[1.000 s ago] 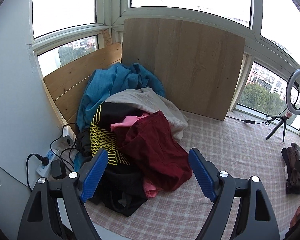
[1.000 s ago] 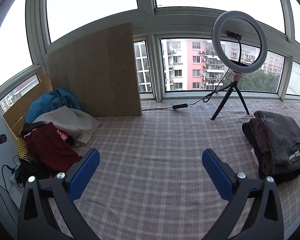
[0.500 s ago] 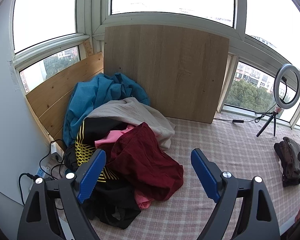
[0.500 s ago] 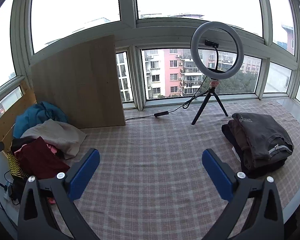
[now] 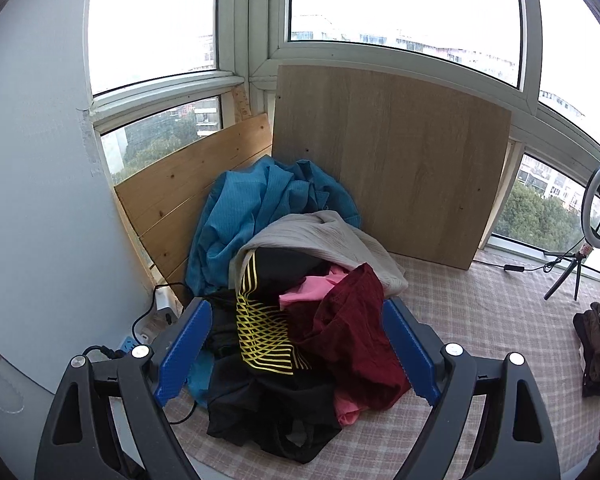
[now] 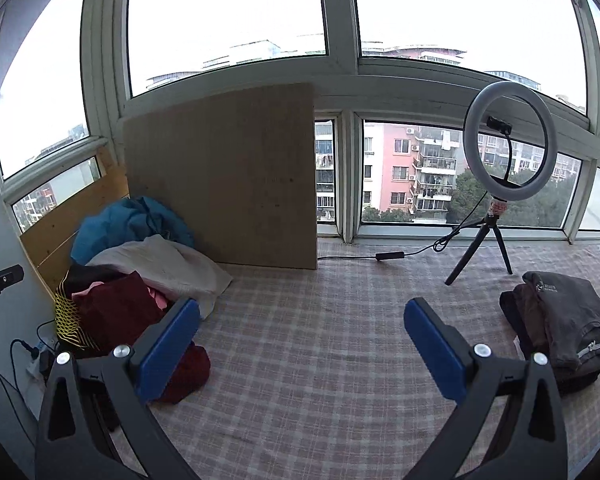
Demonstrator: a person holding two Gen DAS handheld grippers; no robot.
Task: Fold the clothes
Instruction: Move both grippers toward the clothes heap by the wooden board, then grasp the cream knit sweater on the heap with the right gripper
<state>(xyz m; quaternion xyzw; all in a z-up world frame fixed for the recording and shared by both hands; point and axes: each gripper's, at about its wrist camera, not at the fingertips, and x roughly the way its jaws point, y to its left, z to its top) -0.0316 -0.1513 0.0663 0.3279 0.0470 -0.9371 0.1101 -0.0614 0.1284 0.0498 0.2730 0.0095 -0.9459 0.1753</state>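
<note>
Both claws are spread, nothing pinched. The maroon garment (image 5: 352, 332), between the left claw (image 5: 296, 352) fingers atop the pile (image 5: 284, 292), should be pinched singly by an edge.

A tangled clothes pile (image 5: 296, 316) lies in the corner; folded dark garments (image 6: 560, 328) sit well apart.

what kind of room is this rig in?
Probably an enclosed balcony or bay window nook in a high-rise flat: windows wrap around on several sides, apartment blocks stand outside, and a checked mat holds a pile of clothes and a ring light.
</note>
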